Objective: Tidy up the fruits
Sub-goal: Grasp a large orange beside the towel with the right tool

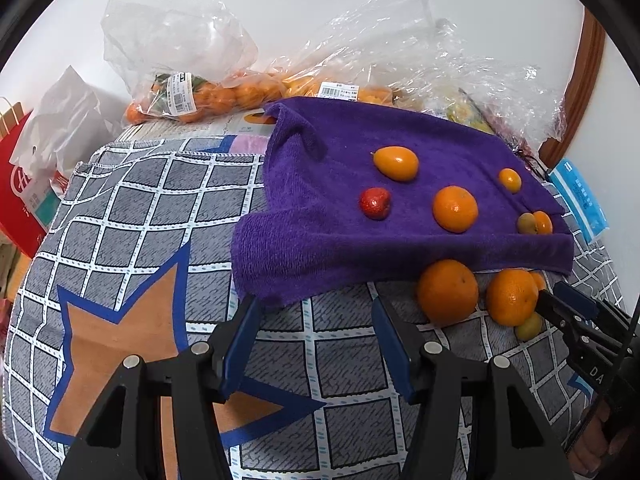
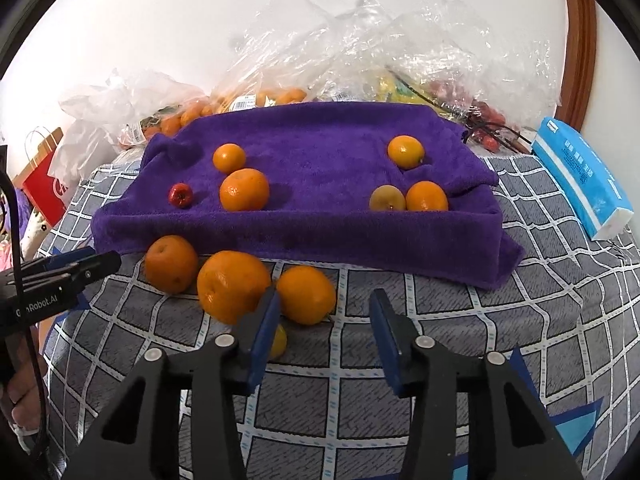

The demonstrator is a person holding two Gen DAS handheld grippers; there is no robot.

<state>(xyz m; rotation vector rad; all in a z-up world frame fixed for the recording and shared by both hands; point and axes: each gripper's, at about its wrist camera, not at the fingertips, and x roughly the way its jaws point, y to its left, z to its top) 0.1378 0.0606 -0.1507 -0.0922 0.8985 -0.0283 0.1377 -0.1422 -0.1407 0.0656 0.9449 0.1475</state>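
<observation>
Purple terry towel [image 2: 320,152], thick pile w/ a rolled front hem, lies spread over the grey grid-print cloth [image 2: 500,320] as a soft sorting pad, prob so round fruit won't roll off. On it, in right wrist view: a small red fruit [image 2: 181,195] beside a mandarin [image 2: 244,189] w/ a smaller orange fruit [image 2: 229,157] behind, then a 2nd group at the right end: a dull yellow-brown fruit [image 2: 387,198] touching an orange one [image 2: 426,197], plus a glossy yellow-orange one [image 2: 405,151] farther back. That looks like grouping already begun. Three bigger oranges not yet on the towel sit on the cloth just in front of its hem: left one [image 2: 171,263], middle one [image 2: 233,286], right one [image 2: 306,294], all dimpled peel, near-spherical, bunched & touching or nearly so. A small yellow fruit [image 2: 278,341] peeks out behind the right gripper's left pad. Right gripper [image 2: 324,344] has jaws parted w/ nothing between them, pointed down at the cloth just right of that cluster; looks staged for a pick. Left gripper [image 1: 316,344] likewise apart & empty, hovering over bare cloth near the towel's corner. Behind the towel, crinkly clear plastic bags [image 1: 180,40] w/ barcode labels hold more citrus; a blue tissue pack [image 2: 584,184] lies at far right.
</observation>
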